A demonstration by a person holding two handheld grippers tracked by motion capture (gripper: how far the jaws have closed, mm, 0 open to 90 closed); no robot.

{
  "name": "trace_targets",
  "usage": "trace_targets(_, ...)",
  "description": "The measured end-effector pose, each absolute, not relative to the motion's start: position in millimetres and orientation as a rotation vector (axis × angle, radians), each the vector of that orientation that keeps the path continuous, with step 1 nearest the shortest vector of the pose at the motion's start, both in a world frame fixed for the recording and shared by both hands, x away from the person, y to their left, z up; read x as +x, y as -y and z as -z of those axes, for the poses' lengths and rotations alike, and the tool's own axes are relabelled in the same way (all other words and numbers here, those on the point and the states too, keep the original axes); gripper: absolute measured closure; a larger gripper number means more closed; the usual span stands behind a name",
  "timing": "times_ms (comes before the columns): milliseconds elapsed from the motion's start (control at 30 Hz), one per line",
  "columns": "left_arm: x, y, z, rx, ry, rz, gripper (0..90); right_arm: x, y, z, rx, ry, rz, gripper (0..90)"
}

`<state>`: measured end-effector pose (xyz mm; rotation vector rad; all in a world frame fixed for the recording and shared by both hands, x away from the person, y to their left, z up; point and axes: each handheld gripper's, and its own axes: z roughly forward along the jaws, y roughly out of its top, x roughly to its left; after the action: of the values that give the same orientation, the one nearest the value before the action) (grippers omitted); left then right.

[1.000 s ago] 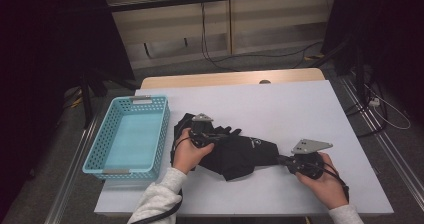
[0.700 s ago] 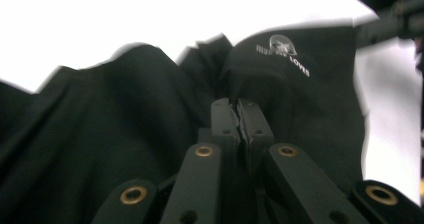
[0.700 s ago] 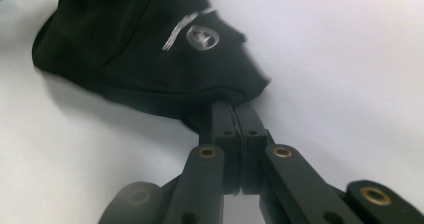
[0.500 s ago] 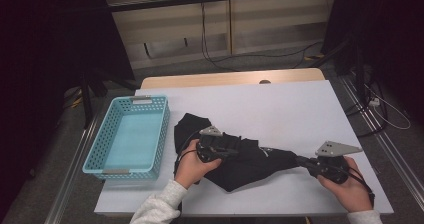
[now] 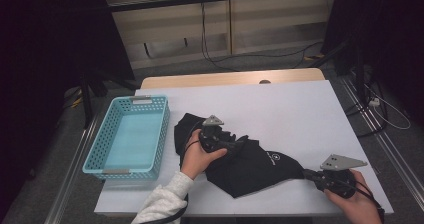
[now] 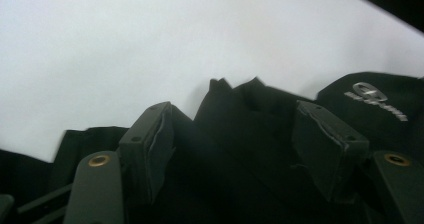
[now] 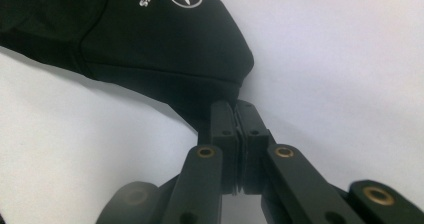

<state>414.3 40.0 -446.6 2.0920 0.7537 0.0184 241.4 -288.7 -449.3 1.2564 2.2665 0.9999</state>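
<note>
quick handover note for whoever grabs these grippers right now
Right gripper: shut on the corner of the black garment, at the table's near right.
Left gripper: jaws have just been opening; they stand apart over bunched cloth, pads not pressing.
Blue basket: at the table's left, nothing in it.
Done: garment drawn out rightward.
Left: probably regrip, fold, basket it.

The left gripper (image 5: pixel 235 143) lies low, its grey plate upward; its jaws have just been opening and now stand apart. The left hand (image 5: pixel 199 156) wraps its body, sleeve trailing toward the near edge. The right gripper (image 5: pixel 306 174), in the right hand (image 5: pixel 356 204), is pinched tight, seemingly on fabric.
</note>
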Motion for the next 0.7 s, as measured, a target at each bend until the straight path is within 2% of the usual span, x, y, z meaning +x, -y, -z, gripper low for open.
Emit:
trace_targets(133,414,-28,458,2.157,-0.709,-0.038,32.3,239,289,451,1.258,-2.272,-0.979,88.7)
trace_targets(200,412,-24,455,2.171,-0.726,-0.021,35.2,239,290,451,1.262,-2.267,-0.981,88.7)
trace_targets(267,408,-19,453,2.205,-0.685,0.010,50.3,239,291,452,1.272,-2.266,-0.988,88.8)
trace_targets(367,406,-18,451,2.223,-0.692,0.005,67.2,241,289,453,1.278,-2.268,-0.990,88.8)
trace_targets(400,408,-21,451,2.204,-0.713,0.046,74.5,241,288,453,1.280,-2.264,-0.992,88.3)
trace_targets(433,408,-22,452,2.177,-0.748,0.091,80.8,241,287,452,1.288,-2.253,-1.004,86.0)
trace_targets(467,408,-23,453,2.162,-0.761,0.100,82.3,242,286,451,1.298,-2.237,-1.012,81.6)
trace_targets(567,408,-24,453,2.142,-0.776,0.099,85.8,244,281,447,1.290,-2.199,-1.046,58.7)
trace_targets(700,410,-31,445,2.105,-0.785,0.078,87.1,253,265,444,1.264,-2.175,-1.104,50.0)
